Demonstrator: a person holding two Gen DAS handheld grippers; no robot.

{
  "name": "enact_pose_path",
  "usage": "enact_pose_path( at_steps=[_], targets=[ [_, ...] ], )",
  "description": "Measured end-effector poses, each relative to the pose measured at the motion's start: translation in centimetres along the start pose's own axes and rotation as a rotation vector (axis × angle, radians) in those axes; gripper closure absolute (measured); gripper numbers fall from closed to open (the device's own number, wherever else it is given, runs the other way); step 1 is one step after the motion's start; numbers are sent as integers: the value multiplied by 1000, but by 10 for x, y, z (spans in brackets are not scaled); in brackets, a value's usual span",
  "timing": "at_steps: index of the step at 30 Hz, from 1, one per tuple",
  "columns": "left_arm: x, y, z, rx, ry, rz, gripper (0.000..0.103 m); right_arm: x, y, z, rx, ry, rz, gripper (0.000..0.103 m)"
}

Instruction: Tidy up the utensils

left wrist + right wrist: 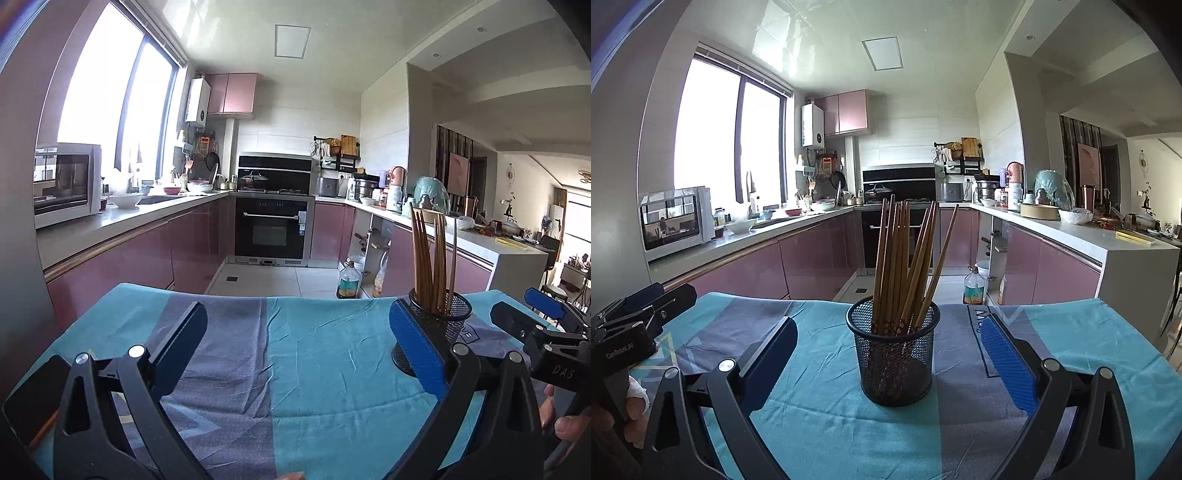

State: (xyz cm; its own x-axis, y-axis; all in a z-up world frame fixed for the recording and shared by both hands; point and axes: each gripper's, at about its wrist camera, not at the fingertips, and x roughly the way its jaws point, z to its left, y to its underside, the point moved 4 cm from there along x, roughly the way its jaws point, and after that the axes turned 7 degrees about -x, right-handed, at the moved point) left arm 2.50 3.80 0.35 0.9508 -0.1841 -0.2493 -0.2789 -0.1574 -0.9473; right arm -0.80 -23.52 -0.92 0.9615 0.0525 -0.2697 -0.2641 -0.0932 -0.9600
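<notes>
A black mesh cup [894, 365] holding several brown chopsticks [905, 258] stands upright on the teal and grey cloth [820, 417]. In the right wrist view it sits centred ahead of my right gripper [889, 326], which is open, with clear gaps between its pads and the cup. My left gripper [299, 325] is open over bare cloth with nothing between its fingers. In the left wrist view, the cup [456, 317] is partly hidden behind the left gripper's blue right finger [413, 343]. Each view shows the other gripper at its edge: the right gripper [524, 308] and the left gripper [670, 295].
The cloth-covered table [314, 387] ends at its far edge toward a kitchen floor. An oil bottle [348, 282] stands on the floor beyond. Pink cabinets, a microwave [66, 182] and an oven [271, 232] line the room. A person's fingers [635, 402] grip the left handle.
</notes>
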Motion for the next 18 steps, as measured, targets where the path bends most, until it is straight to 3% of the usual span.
enact_pose_path(
  at_steps=[18],
  targets=[
    [-13, 6, -6, -5, 4, -22, 6, -16, 0, 4, -26, 51, -48, 7]
  ],
)
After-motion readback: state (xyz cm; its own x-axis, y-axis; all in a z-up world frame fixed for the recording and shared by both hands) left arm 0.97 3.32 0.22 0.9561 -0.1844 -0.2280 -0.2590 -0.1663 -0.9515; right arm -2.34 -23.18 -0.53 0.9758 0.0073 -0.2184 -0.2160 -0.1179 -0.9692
